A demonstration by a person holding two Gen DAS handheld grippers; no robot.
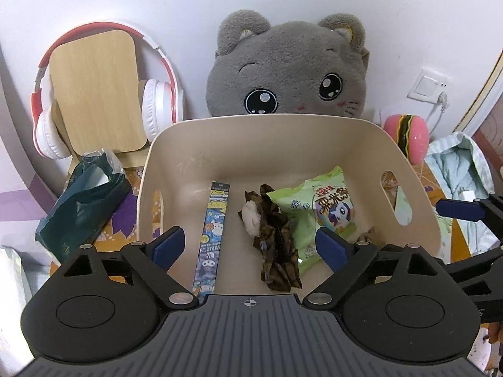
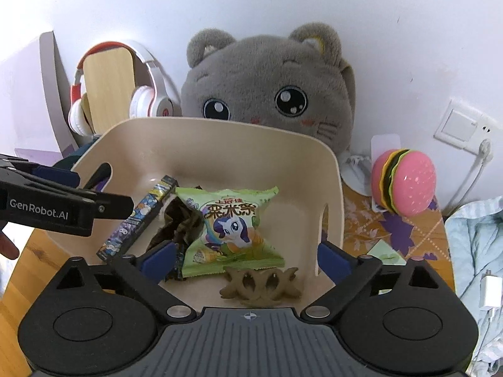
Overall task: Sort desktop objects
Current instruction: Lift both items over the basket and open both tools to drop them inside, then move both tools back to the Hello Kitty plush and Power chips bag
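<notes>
A cream bin (image 1: pixel 251 144) (image 2: pixel 220 150) with side handle slots stands in front of me. In it lie a long cartoon-printed box (image 1: pixel 212 232) (image 2: pixel 141 216), a crumpled brown wrapper (image 1: pixel 276 242) (image 2: pixel 179 220) with a small pale fluffy piece (image 1: pixel 251 220), and a green snack packet (image 1: pixel 327 207) (image 2: pixel 232 223). A tan hair claw (image 2: pixel 261 282) rests on the bin floor near its front. My left gripper (image 1: pixel 250 246) hangs open over the box and wrapper, gripping nothing. My right gripper (image 2: pixel 246 260) is open above the packet and claw, its pads touching neither.
A grey cat plush (image 1: pixel 283 69) leans on the wall behind the bin. Red-and-white headphones (image 1: pixel 154 106) hang on a wooden board (image 1: pixel 94 94); a dark green tissue pack (image 1: pixel 81 207) lies left. A burger toy (image 2: pixel 405 185), wall socket (image 2: pixel 462 125) and pale blue cloth (image 2: pixel 478 235) are right.
</notes>
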